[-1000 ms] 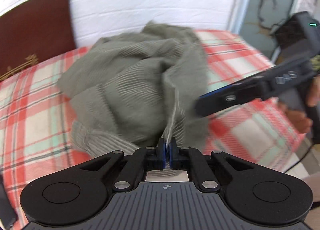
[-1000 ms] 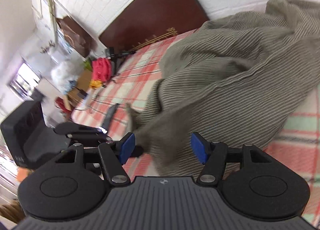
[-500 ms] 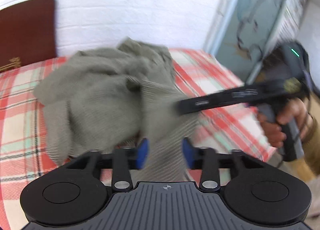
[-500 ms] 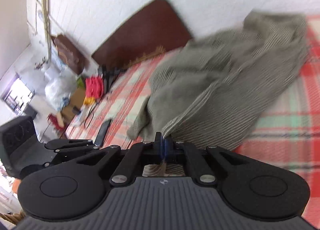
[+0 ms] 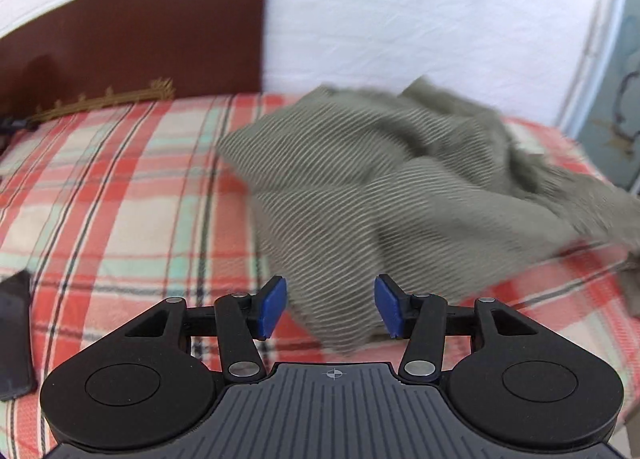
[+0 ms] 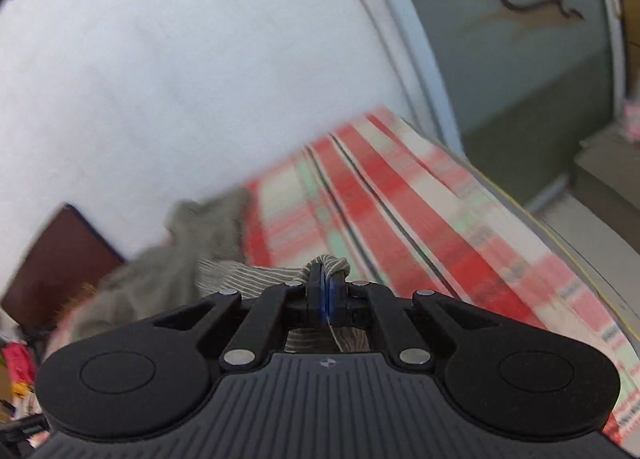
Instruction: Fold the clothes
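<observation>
Up close, right gripper (image 6: 327,295) clamped on a bunched edge of the grey-green ribbed garment (image 5: 392,199), aimed toward 12 o'clock, tilted over the plaid bedspread (image 5: 112,195). Left gripper (image 5: 330,309) spread wide, low, with nothing held, cloth just ahead. Garment crumpled, long axis from 10 to 4 o'clock. Beyond, at 10 o'clock, brown headboard (image 5: 132,31).

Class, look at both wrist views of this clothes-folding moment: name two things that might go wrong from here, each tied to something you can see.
1. The right gripper pinches only a small bunch of the grey striped garment; a hard pull might slip it free.
2. The left gripper is open with cloth between its fingers; closing now may catch a random fold, since the garment lies crumpled on the plaid bedspread.
</observation>
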